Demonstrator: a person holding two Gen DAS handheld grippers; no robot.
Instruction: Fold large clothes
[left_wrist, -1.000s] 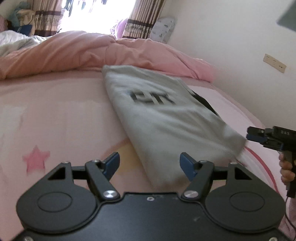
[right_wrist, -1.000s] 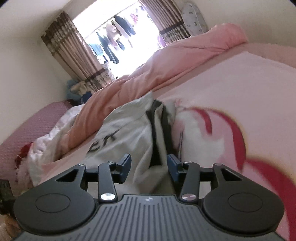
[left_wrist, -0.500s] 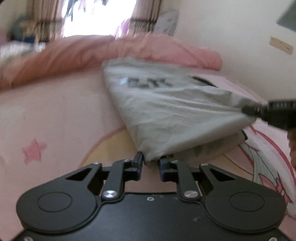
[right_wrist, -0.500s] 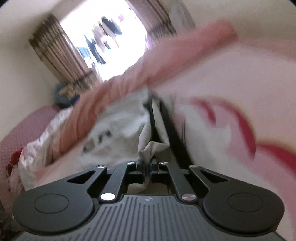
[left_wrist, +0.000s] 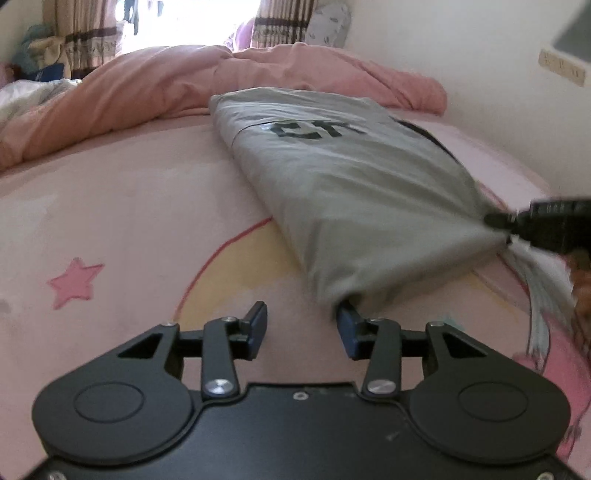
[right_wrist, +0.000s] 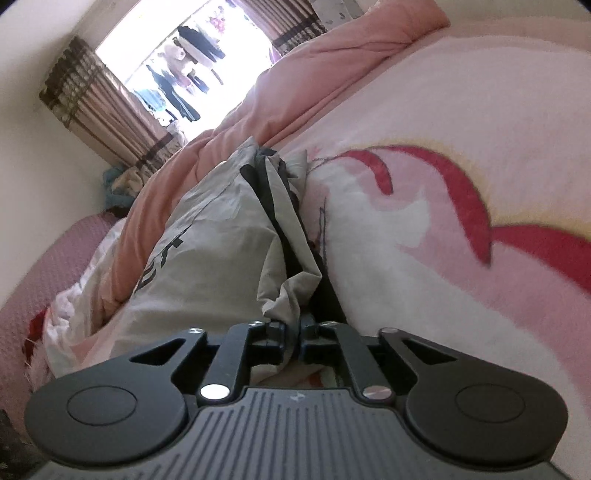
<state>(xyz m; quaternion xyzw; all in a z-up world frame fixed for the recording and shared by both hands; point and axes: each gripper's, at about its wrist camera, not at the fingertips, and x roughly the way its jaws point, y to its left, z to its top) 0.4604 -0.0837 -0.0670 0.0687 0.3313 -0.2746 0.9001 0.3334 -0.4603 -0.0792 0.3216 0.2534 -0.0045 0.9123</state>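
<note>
A pink bed (left_wrist: 140, 206) carries my grey garment (left_wrist: 343, 184), folded long, toward its right edge. My right gripper (right_wrist: 292, 328) pinches the near corner, jaws loosening; my left gripper (left_wrist: 301, 328) is opening, empty. Best lower both corners evenly. The garment's underside is hidden.

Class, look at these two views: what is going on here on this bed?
A person is folding a grey garment on a pink bed sheet, using two tools. The right hand-held gripper pinches one near corner of the cloth, though its jaws are easing open. The left hand-held gripper is opening, with the other corner resting on one finger, not clamped.
</note>
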